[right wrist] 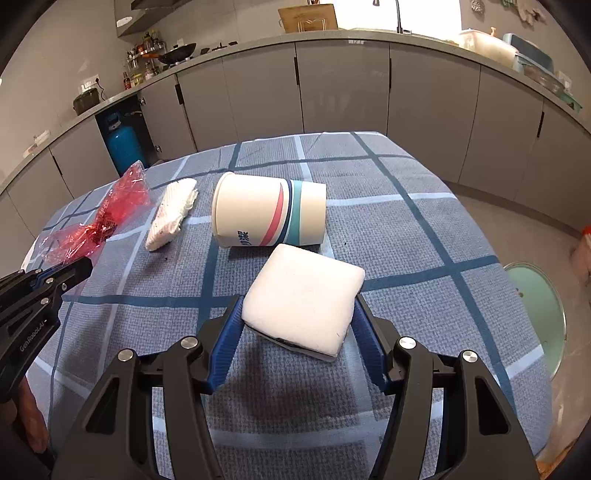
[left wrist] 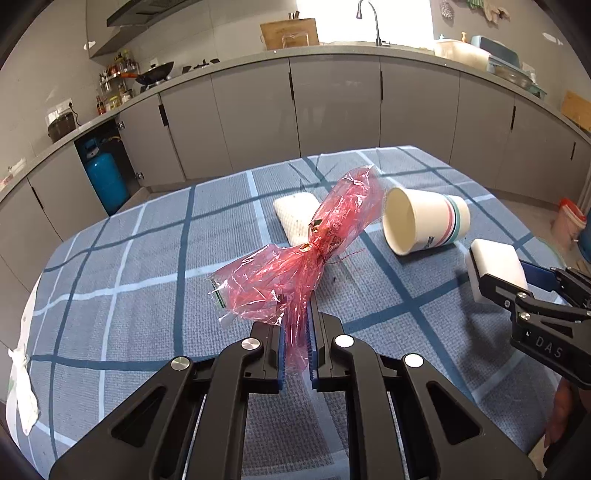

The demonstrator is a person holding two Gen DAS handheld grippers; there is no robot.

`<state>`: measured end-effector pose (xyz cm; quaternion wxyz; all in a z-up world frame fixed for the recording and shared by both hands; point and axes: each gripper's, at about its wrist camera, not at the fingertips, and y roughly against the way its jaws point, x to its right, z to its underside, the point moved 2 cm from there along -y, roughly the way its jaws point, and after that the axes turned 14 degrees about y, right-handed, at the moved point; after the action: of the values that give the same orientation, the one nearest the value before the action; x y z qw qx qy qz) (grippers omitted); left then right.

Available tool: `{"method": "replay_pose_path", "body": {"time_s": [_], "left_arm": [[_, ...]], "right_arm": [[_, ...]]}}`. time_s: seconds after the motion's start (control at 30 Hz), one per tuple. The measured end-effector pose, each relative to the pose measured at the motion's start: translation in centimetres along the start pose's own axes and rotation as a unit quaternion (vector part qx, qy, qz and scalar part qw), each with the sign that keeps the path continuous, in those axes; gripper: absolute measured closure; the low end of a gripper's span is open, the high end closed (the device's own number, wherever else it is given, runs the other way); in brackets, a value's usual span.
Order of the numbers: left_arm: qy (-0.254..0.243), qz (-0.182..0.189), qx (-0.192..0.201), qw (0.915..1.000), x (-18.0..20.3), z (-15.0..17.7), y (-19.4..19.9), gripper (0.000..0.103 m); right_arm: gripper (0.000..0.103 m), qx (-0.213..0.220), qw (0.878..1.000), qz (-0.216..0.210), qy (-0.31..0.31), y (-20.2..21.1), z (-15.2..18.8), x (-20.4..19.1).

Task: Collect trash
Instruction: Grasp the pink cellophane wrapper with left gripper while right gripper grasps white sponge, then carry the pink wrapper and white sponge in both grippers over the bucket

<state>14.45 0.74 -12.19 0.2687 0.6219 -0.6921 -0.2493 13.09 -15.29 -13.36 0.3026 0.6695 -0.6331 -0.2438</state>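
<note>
The left gripper (left wrist: 297, 332) was clenched on the red cellophane wrapper (left wrist: 295, 254), which rose crumpled from centre frame over the checked tablecloth (left wrist: 129, 295). Light and slippery, it looked best pinched at its bunched waist. The right gripper (right wrist: 299, 325) bracketed the white sponge block (right wrist: 303, 295) at lower centre, pads at its sides; soft, it should compress. A paper cup (right wrist: 266, 214) lay tipped just beyond it.

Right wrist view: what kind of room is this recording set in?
A home kitchen, most likely: a wok by a spice rack, a sink faucet, and a blue gas cylinder under the counter.
</note>
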Motion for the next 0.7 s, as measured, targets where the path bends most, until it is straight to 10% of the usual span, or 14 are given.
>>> {"method": "replay_pose_path", "body": {"time_s": [0.7], "left_arm": [[0.002, -0.001, 0.058, 0.9983, 1.4, -2.8, 3.6, 0.093]], "right_arm": [[0.045, 0.053, 0.999, -0.001, -0.003, 3.7, -0.4, 1.4]]}}
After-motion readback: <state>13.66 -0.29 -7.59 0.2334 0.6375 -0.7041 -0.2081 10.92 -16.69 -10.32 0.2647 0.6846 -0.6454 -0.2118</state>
